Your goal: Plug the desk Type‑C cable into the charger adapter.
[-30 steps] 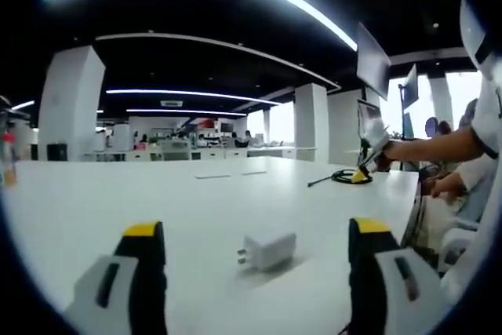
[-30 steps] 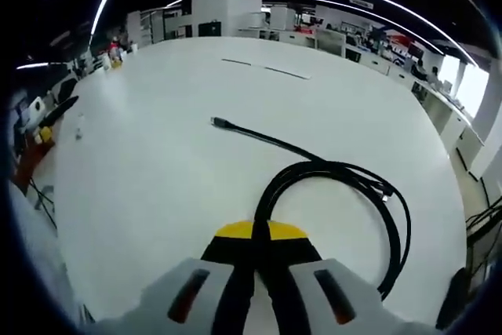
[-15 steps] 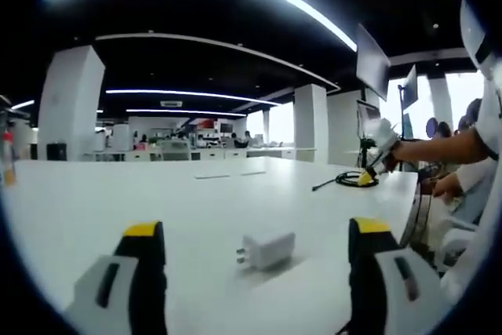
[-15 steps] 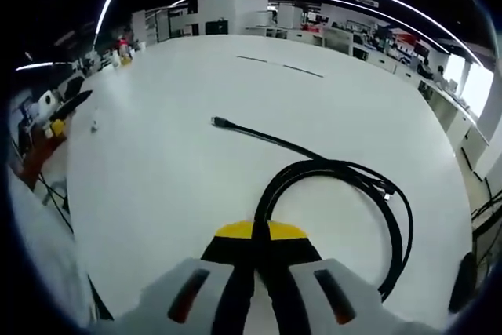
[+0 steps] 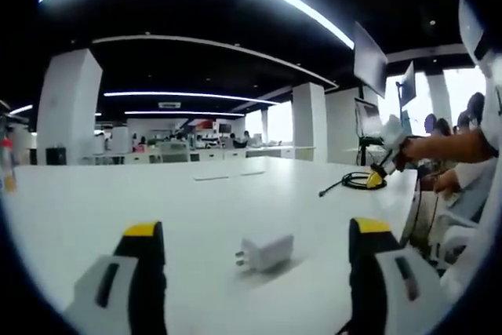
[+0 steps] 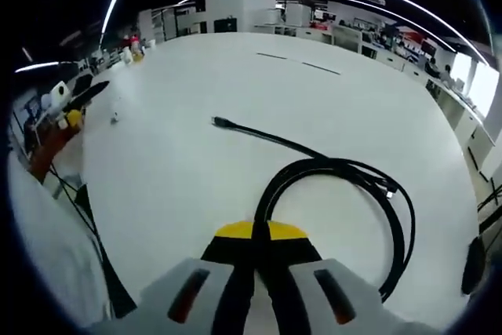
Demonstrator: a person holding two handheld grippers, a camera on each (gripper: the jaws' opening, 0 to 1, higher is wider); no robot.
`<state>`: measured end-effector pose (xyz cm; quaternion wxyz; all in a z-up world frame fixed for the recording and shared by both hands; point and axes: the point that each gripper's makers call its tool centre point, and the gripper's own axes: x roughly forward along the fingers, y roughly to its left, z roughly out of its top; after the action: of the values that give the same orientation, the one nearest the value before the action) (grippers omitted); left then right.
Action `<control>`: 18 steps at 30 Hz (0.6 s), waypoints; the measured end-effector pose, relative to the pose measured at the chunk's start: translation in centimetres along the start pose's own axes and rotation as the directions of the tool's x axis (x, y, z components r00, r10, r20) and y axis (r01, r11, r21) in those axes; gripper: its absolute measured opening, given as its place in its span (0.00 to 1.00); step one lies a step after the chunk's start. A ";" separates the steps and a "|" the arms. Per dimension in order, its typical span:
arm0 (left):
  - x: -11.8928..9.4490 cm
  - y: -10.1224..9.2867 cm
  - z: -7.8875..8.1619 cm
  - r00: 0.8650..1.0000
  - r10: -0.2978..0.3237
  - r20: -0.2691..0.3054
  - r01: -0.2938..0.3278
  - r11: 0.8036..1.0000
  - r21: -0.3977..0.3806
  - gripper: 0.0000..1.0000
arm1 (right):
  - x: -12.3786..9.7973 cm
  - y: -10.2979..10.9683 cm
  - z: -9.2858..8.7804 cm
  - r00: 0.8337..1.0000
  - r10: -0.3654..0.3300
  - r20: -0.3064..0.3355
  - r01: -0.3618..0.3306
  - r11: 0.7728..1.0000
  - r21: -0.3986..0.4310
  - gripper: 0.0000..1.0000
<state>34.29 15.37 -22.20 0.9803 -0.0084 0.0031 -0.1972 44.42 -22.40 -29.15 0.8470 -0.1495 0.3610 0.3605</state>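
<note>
A small white charger adapter [image 5: 263, 254] lies on the white desk [image 5: 196, 202], prongs to the left, between and just beyond my left gripper's [image 5: 252, 237] open yellow-tipped jaws. A coiled black Type-C cable [image 6: 345, 202] loops out from my right gripper [image 6: 260, 234], which is shut on it; its free plug end [image 6: 219, 121] points away over the desk [image 6: 172, 162]. In the left gripper view the right gripper [image 5: 379, 176] holds the cable coil [image 5: 357, 180] at the desk's far right. The adapter [image 6: 114, 116] appears as a tiny white speck at the left of the right gripper view.
A person's arm [image 5: 439, 147] and white clothing reach in from the right. Monitors [image 5: 369, 60] stand beyond the desk's right end. An open-plan office with pillars [image 5: 67, 103] lies behind. A bottle [image 5: 8, 166] stands at the far left edge.
The right gripper has lifted the cable coil a little and carried it sideways; in the left gripper view it slid right. The adapter and the left gripper have stayed put.
</note>
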 end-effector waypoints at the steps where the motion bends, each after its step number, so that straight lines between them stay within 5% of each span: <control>1: 0.0 0.0 0.0 1.000 0.001 -0.002 -0.001 1.000 0.002 0.98 | -0.2 0.5 -0.2 1.000 0.008 -0.002 -0.008 1.000 0.003 0.02; 18: -0.2 0.1 0.3 1.000 0.012 0.004 -0.012 1.000 0.014 1.00 | -1.4 5.3 -1.1 0.998 0.069 0.003 -0.070 0.997 0.020 0.02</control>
<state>34.11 15.53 -21.88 0.9815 -0.0019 -0.0004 -0.1912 39.38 -19.97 -28.84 0.8357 -0.1280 0.3688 0.3862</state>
